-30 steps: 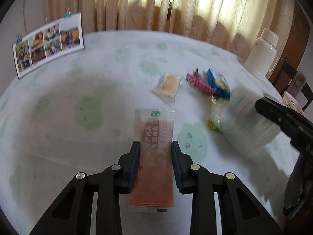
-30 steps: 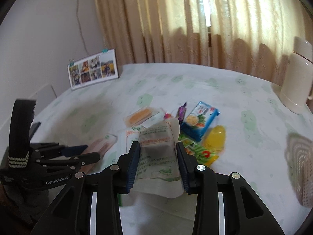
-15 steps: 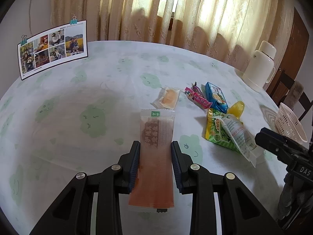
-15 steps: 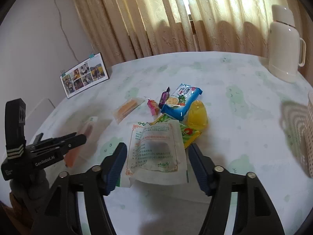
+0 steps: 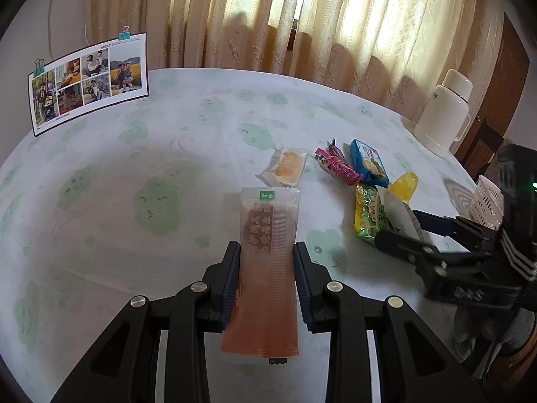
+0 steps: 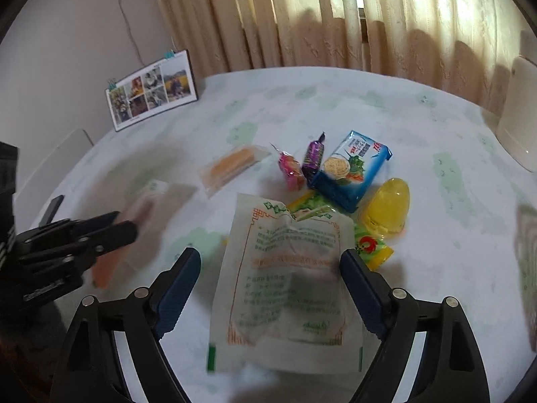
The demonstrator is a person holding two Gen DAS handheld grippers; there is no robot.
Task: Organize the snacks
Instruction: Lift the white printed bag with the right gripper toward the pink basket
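Note:
My left gripper is shut on a long orange snack packet and holds it above the table. My right gripper is open, its fingers wide either side of a white printed pouch that lies on the tablecloth. Beyond the pouch lie a green-yellow packet, a yellow jelly cup, a blue noodle pack, pink and purple candies and a clear orange biscuit packet. The left gripper shows blurred at the left of the right wrist view.
A white thermos stands at the table's far right. A white slotted basket sits by the right edge. A clipped photo card stands at the back left. Curtains hang behind the table.
My right gripper opened and let go of the white pouch, which now lies on the table. My left gripper kept its hold on the orange packet and lifted slightly.

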